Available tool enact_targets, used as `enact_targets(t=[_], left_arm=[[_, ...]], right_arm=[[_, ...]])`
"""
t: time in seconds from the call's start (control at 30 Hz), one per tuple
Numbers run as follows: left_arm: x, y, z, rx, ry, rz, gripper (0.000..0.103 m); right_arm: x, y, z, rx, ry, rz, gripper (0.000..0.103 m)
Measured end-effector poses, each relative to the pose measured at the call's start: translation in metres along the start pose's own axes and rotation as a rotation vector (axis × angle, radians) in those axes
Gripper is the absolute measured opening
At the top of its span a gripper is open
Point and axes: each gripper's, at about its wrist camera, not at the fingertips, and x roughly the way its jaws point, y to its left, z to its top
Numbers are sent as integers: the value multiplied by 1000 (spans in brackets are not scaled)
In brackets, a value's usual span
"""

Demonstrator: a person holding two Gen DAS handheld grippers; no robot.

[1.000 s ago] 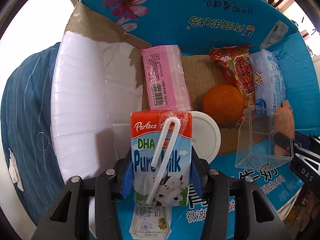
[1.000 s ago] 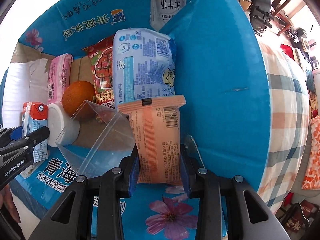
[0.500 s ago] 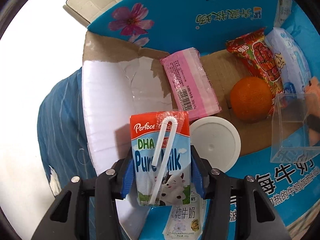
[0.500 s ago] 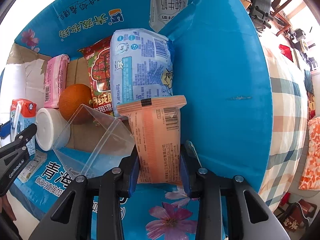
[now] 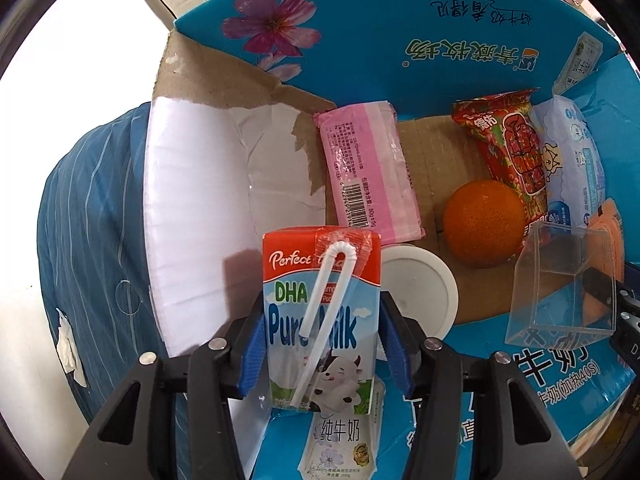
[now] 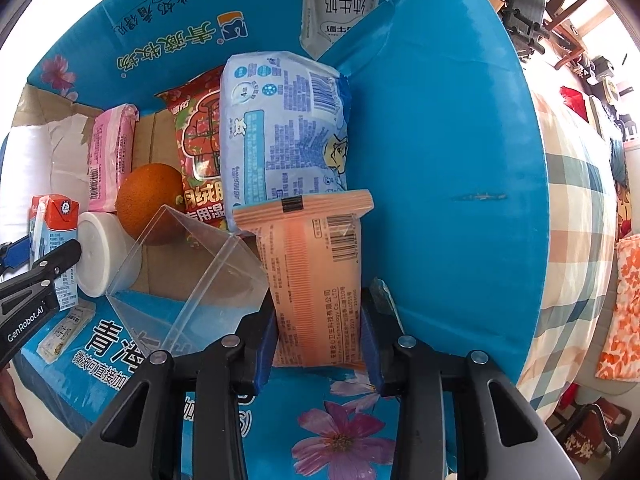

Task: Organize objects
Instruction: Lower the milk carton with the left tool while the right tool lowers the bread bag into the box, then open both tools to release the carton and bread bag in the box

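My left hand-held gripper (image 5: 320, 344) grasps the milk carton (image 5: 320, 320) over the box (image 5: 400, 40) (beside the white jar (image 5: 420, 292)); right hand-held gripper (image 6: 320, 336) clenches the orange pack (image 6: 316, 280). Lower both upright before releasing.

Both views were bright and sharp under daylight, with blown-out white at the upper left edges. The milk carton (image 5: 320, 320) threw a soft shadow to its left onto the white box flap (image 5: 200, 208). Fisheye bending curved the blue box wall (image 6: 440, 160), and dark vignette ringed the corners.
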Motion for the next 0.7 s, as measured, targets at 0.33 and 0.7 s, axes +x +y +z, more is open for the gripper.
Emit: enact_targets(t=[0.33, 0.7], left_arm=[[-13, 10, -10, -66, 5, -100, 89], [-32, 17, -32, -79, -14, -157, 103]], right_arm=[[-17, -7, -12, 27, -83, -10, 43], [-44, -3, -38, 13, -216, 0, 87]])
